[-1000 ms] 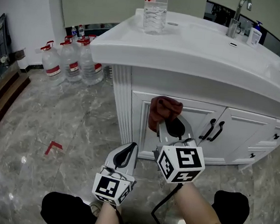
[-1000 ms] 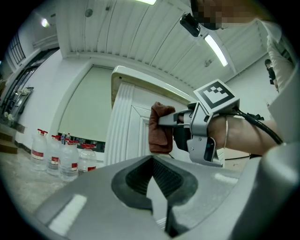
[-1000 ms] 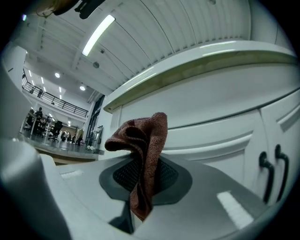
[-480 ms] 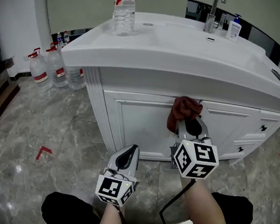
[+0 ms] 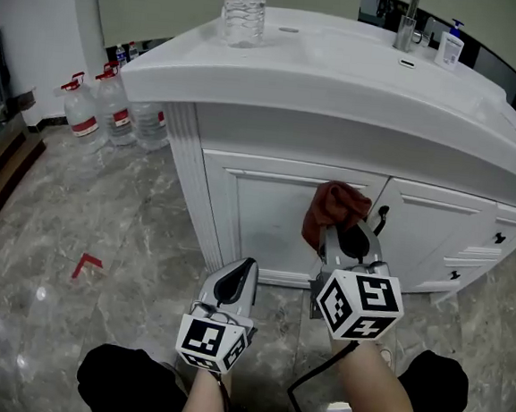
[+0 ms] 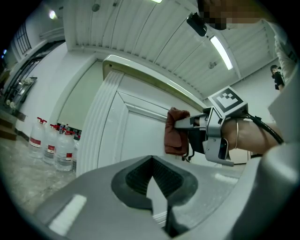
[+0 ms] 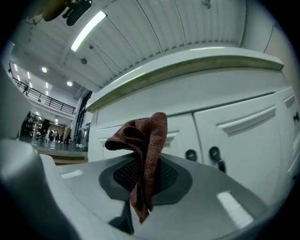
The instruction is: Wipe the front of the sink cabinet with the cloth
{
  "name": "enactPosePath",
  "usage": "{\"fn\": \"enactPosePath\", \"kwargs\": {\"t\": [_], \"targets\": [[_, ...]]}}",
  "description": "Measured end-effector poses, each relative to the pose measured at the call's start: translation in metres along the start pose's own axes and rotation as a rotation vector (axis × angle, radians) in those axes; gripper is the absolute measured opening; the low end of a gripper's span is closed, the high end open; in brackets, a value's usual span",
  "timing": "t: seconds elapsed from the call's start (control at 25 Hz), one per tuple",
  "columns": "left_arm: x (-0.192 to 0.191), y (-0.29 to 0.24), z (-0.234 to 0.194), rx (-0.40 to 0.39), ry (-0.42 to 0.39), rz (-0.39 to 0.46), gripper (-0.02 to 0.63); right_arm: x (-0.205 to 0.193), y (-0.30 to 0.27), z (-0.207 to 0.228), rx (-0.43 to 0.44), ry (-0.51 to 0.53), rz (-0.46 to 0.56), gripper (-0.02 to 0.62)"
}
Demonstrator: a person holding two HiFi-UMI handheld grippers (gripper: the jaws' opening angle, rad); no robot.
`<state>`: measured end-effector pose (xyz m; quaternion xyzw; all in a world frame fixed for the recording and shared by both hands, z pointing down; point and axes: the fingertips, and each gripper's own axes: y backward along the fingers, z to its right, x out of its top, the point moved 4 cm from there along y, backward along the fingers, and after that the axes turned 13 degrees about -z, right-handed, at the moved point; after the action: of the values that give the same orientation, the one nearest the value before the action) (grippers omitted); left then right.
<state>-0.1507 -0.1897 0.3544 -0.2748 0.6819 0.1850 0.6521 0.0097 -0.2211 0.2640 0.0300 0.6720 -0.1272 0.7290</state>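
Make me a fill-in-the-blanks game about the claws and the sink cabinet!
The right claw is shut on a reddish-brown ___.
The left claw is shut and holds ___.
A clear plastic ___ stands on the countertop.
The sink cabinet is painted ___.
Missing words: cloth; nothing; bottle; white.
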Motion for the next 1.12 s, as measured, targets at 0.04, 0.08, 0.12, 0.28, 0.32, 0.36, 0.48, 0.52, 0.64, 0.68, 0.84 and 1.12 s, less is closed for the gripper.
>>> {"fn": "enactPosePath", "kwargs": {"t": [0.04,0.08,0.12,0.28,0.32,0.36,0.48,0.52,0.64,0.68,0.84,1.12], "targets": [[-0.001,0.004,-0.005,0.009,0.001,-0.005,0.002,-0.007,-0.007,-0.012,0.023,0.002,-0.016,0.080],[-0.003,0.008,-0.011,0.019,0.003,-0.010,0.002,-0.014,-0.014,-0.026,0.047,0.005,-0.033,0.080],[-0.004,0.013,-0.017,0.031,0.006,-0.015,0.001,-0.021,-0.022,-0.040,0.075,0.006,-0.049,0.080],[-0.007,0.035,-0.046,0.088,0.026,-0.019,0.001,-0.041,-0.053,-0.097,0.182,0.007,-0.093,0.080],[-0.007,0.041,-0.053,0.102,0.029,-0.020,0.001,-0.043,-0.060,-0.110,0.205,0.007,-0.100,0.080],[-0.008,0.045,-0.059,0.114,0.031,-0.022,0.000,-0.045,-0.066,-0.121,0.225,0.006,-0.105,0.080],[-0.011,0.057,-0.074,0.143,0.030,-0.030,0.000,-0.048,-0.079,-0.143,0.266,0.005,-0.114,0.080],[-0.012,0.059,-0.078,0.150,0.031,-0.033,0.000,-0.049,-0.082,-0.146,0.271,0.005,-0.117,0.080],[-0.019,0.060,-0.085,0.157,0.033,-0.047,0.000,-0.053,-0.089,-0.146,0.259,0.000,-0.127,0.080],[-0.020,0.059,-0.086,0.154,0.035,-0.050,0.002,-0.054,-0.090,-0.143,0.250,0.002,-0.130,0.080],[-0.021,0.051,-0.081,0.129,0.036,-0.054,0.000,-0.056,-0.087,-0.130,0.234,0.039,-0.136,0.081],[-0.017,0.024,-0.054,0.065,0.029,-0.041,0.000,-0.066,-0.070,-0.078,0.138,0.027,-0.162,0.081]]}}
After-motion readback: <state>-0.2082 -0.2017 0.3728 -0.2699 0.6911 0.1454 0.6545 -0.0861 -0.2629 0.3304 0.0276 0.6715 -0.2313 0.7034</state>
